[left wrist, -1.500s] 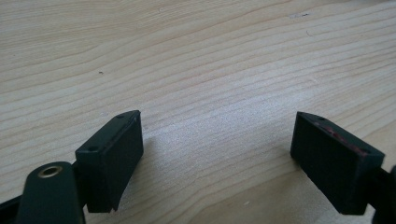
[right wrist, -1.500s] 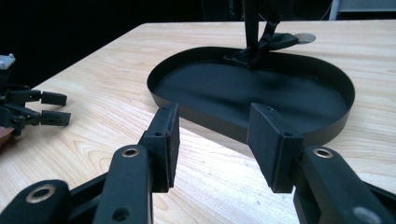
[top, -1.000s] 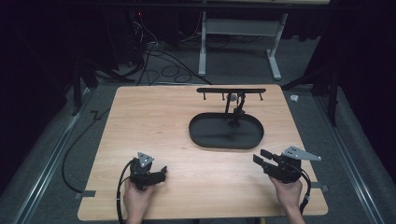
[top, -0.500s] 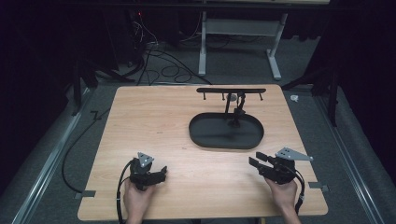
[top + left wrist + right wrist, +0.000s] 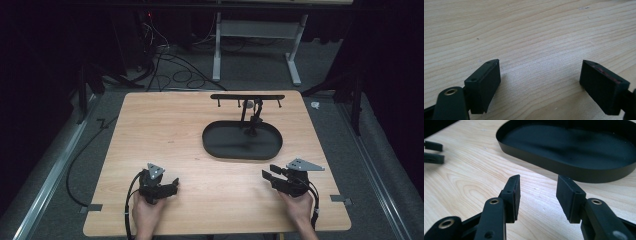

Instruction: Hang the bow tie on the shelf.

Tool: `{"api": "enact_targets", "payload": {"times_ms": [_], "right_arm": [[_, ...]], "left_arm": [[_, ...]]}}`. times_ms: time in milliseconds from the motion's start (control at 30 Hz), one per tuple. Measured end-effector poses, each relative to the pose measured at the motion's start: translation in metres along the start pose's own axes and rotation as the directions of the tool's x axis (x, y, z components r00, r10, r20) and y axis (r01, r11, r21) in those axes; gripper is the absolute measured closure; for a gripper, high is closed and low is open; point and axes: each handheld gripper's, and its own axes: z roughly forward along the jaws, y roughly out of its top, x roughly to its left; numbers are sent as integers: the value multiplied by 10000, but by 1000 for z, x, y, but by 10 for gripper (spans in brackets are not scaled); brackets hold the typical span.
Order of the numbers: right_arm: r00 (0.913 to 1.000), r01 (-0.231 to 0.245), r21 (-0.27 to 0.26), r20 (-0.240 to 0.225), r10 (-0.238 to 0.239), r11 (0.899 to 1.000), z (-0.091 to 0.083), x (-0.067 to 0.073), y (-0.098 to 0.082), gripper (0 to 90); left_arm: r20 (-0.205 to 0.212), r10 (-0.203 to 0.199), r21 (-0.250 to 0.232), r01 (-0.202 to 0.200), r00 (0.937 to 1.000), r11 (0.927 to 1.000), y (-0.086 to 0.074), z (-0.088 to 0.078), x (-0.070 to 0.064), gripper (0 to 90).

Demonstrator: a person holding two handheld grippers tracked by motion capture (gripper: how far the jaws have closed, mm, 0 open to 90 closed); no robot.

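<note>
Two grippers sit near the tabletop's front edge: our left gripper and right gripper, both with jaws released, grasping nothing. Beyond, toward the back right, lies the black tray.

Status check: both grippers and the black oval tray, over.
Left gripper open, empty. Right gripper open, empty, facing black oval metal tray. Bare wooden table between; nothing blocking.
</note>
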Motion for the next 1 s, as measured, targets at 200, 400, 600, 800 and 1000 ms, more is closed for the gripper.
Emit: {"api": "enact_targets", "payload": {"times_ms": [200,400,600,800,1000], "right_arm": [[9992,174,293,350,-184,9994,7,1,-3,557],[9985,221,530,490,-247,9984,13,1,-5,558],[9982,218,697,550,-257,9973,18,1,-7,557],[9958,405,914,777,-477,9950,23,2,-9,550],[9911,595,1339,1103,-745,9892,28,4,-10,526]], "left_arm": [[7,-5,-14,5,10000,10000,0,0,0,175],[7,-6,-17,6,10000,10000,0,0,0,175],[8,-8,-14,8,10000,10000,0,0,0,175],[9,-7,-17,7,10000,10000,0,0,0,175],[9,-6,-18,6,10000,10000,0,0,0,175]]}}
